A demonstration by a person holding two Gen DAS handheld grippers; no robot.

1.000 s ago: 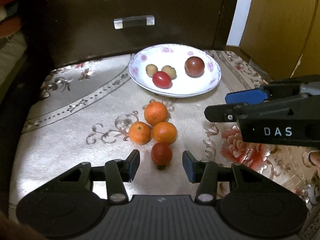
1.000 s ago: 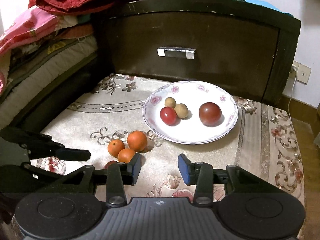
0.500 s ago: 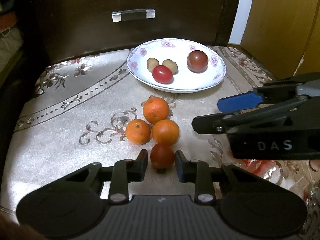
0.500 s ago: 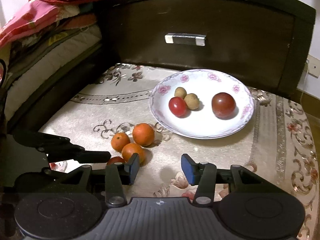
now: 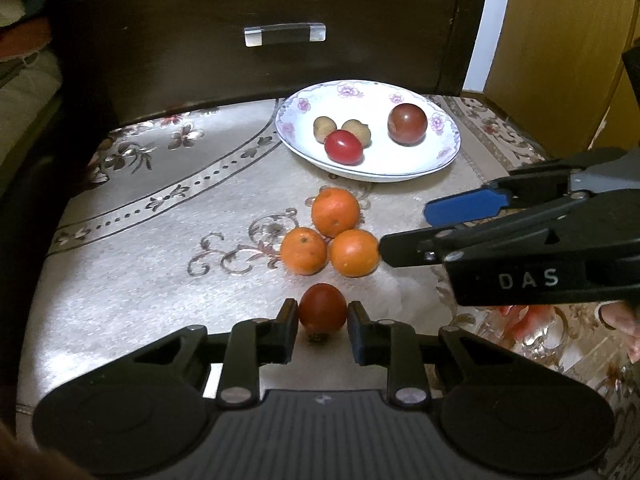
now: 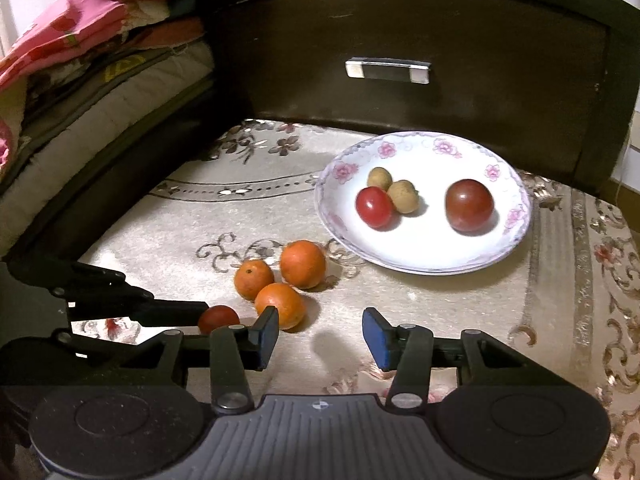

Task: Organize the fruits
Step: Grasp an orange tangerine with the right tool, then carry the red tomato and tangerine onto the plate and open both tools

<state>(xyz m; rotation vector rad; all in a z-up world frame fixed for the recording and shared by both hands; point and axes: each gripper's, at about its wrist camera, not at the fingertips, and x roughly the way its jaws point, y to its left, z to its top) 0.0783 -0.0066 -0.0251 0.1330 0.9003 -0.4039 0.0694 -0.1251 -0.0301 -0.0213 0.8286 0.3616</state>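
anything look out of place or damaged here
Nothing looks damaged or spilled. Four fruits sit off the plate on the cloth: three oranges clustered together and a dark red tomato, which the left hand-held gripper is shut on. The plate's fruit looks settled.

I see a tabletop (image 5: 120, 292) under a cream floral cloth (image 6: 168, 236). On it sit a white plate (image 5: 448, 152) of fruit, three oranges (image 5: 335, 211) touching in a cluster, and a red tomato (image 5: 322, 307) just beside them.
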